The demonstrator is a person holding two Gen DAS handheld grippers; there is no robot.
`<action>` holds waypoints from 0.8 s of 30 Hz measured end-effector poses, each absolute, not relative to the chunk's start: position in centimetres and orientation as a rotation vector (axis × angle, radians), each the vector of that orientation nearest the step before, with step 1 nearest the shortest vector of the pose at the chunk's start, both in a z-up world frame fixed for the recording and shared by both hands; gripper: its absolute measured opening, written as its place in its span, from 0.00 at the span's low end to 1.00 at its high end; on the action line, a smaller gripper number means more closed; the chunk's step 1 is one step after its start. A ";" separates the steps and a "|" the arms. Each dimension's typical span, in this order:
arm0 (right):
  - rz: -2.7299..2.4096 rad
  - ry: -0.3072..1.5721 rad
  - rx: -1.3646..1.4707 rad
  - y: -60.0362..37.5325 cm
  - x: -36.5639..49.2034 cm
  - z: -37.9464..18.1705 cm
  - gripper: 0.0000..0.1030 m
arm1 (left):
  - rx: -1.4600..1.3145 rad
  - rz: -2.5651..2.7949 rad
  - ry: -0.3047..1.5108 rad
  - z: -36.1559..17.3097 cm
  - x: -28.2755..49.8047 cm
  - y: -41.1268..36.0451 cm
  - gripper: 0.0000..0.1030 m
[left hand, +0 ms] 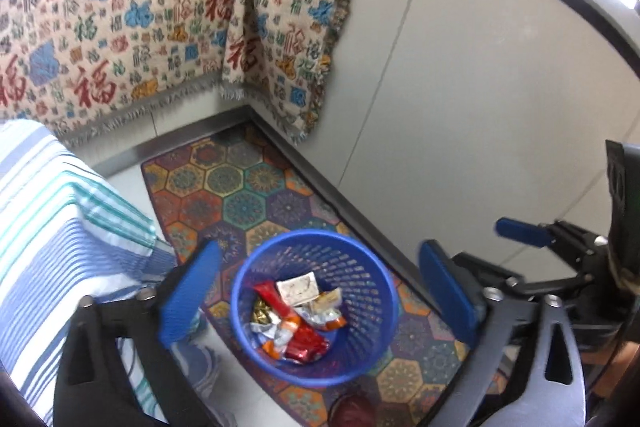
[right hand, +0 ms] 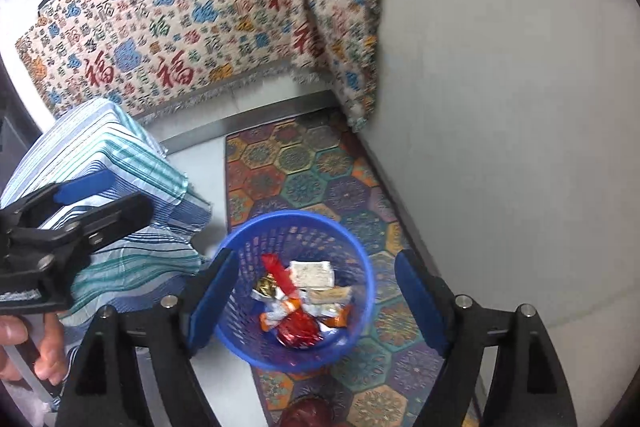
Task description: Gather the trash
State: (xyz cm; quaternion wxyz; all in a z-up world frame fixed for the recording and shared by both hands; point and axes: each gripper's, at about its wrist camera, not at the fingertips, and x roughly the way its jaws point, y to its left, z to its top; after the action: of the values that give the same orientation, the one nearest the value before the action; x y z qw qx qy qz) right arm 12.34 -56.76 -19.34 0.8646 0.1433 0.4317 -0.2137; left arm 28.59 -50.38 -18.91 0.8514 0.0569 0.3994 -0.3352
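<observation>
A blue mesh basket [left hand: 372, 355] stands on a patterned rug. Inside it lie several wrappers: a long red one [left hand: 276, 297], a white square one [left hand: 298, 285], plus gold and orange-silver pieces. My left gripper [left hand: 320, 251] hovers above the basket, open, its blue pads either side of the rim with nothing between them. In the right wrist view the same basket [right hand: 360, 323] holds the red wrapper [right hand: 280, 273] and the white one [right hand: 312, 273]. My right gripper [right hand: 316, 259] is also open and empty over it. The left gripper's body [right hand: 72, 223] shows at the left edge.
The hexagon-pattern rug [left hand: 240, 195] runs along a white wall [left hand: 480, 87]. A striped cloth [left hand: 60, 219] covers something left of the basket. A blanket with red characters [left hand: 140, 7] hangs behind. A dark red round object [left hand: 352, 409] lies near the bottom edge. A hand [right hand: 24, 347] grips a handle.
</observation>
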 end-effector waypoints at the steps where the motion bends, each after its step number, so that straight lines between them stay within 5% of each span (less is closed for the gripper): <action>1: -0.466 0.896 0.297 -56.4 11.7 -18.6 0.83 | 0.130 -0.709 0.839 -18.3 27.5 -49.9 0.99; 14: -0.625 0.710 0.255 -45.4 -0.6 -13.2 0.91 | 0.243 -0.566 0.658 -12.5 12.9 -44.4 1.00; 24: -0.689 0.643 0.224 -42.4 -3.0 -12.3 0.91 | 0.318 -0.517 0.644 -13.2 10.1 -44.3 1.00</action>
State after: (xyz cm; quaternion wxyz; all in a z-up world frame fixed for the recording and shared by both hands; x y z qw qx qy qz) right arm -3.02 -42.39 -12.27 0.8850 0.1077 0.3089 -0.3313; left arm 10.10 -44.28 -13.16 0.9037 0.1537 0.3116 -0.2503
